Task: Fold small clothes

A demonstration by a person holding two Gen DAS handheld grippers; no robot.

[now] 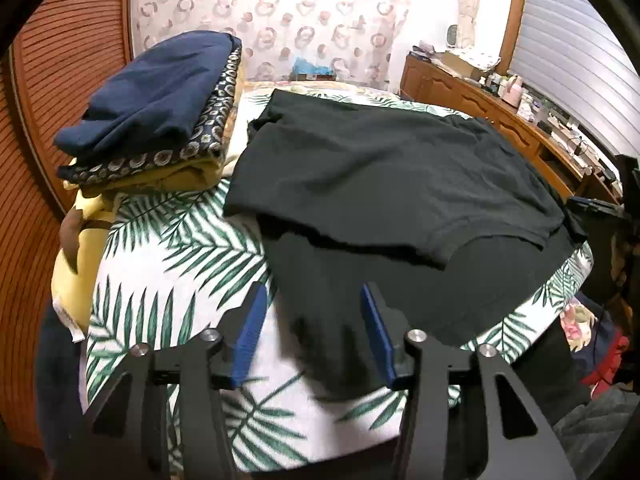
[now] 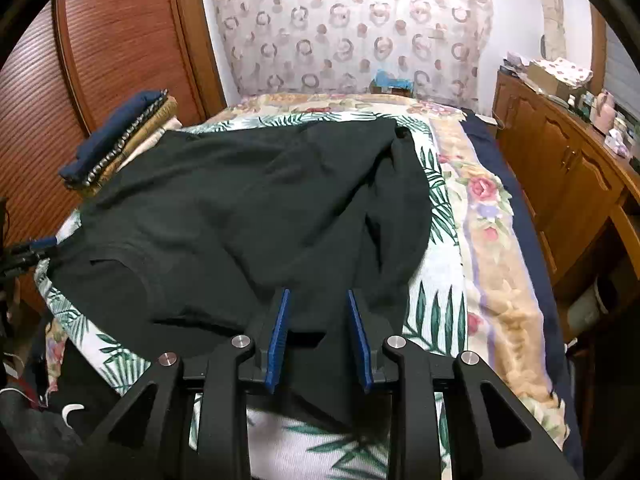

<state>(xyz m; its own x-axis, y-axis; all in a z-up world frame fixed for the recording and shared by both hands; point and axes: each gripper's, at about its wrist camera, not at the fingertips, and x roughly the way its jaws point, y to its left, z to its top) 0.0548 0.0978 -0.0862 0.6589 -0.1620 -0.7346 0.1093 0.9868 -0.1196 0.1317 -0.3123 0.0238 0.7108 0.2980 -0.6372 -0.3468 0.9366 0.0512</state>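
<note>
A black T-shirt (image 1: 392,176) lies spread on the palm-leaf bedspread (image 1: 172,240), collar toward me. It also shows in the right wrist view (image 2: 256,208). My left gripper (image 1: 312,292) is open, its blue pads just above the shirt's near left part, holding nothing. My right gripper (image 2: 316,296) is open over the shirt's near right part, with cloth lying between and under its pads. The left gripper's tip (image 2: 40,244) shows at the left edge of the right wrist view, beside the shirt's shoulder.
A stack of folded clothes (image 1: 160,112), navy on top, sits at the bed's far left; it also shows in the right wrist view (image 2: 120,140). A wooden dresser (image 2: 560,168) with clutter stands right of the bed. A slatted wooden wardrobe (image 2: 100,60) stands at left. Clothes lie on the floor (image 1: 600,360).
</note>
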